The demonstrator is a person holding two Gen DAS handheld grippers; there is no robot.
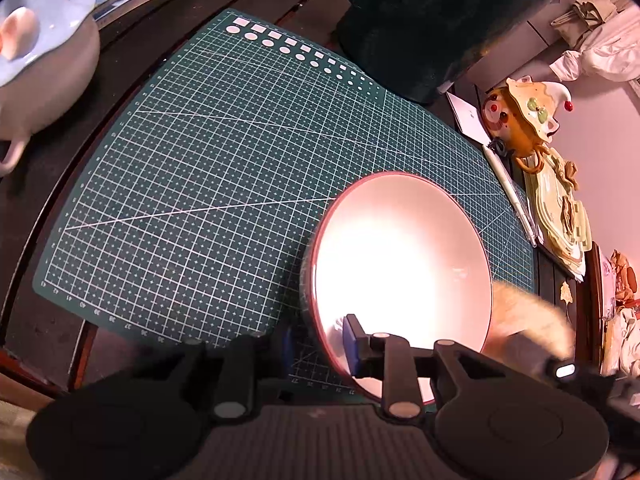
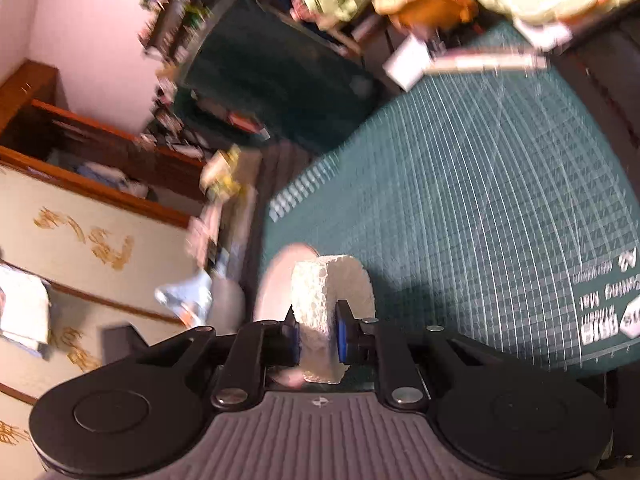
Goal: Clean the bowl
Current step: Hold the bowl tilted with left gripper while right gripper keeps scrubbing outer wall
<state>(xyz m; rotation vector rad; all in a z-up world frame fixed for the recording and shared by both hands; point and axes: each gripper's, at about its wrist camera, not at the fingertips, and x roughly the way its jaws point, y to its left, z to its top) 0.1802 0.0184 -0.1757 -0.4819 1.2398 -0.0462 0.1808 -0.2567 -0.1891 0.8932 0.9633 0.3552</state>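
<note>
We see the bowl (image 1: 400, 276) tilted on its edge at the near right of the cutting mat (image 1: 224, 184), its hollow facing up. Our left hand-held gripper (image 1: 320, 344) pinches its near rim. The right hand-held gripper (image 2: 318, 336), clamped on the sponge (image 2: 328, 312), sits just beside the bowl's right edge, so we judge it wipes leftward.

Green gridded cutting mat (image 1: 224, 168) on dark table (image 1: 60, 320). White lidded pot (image 1: 44, 64), far left. Dark green container (image 1: 440, 20) behind mat. Clown-faced ceramic figure (image 1: 520, 108) and white pen (image 1: 512, 192) along right edge.
</note>
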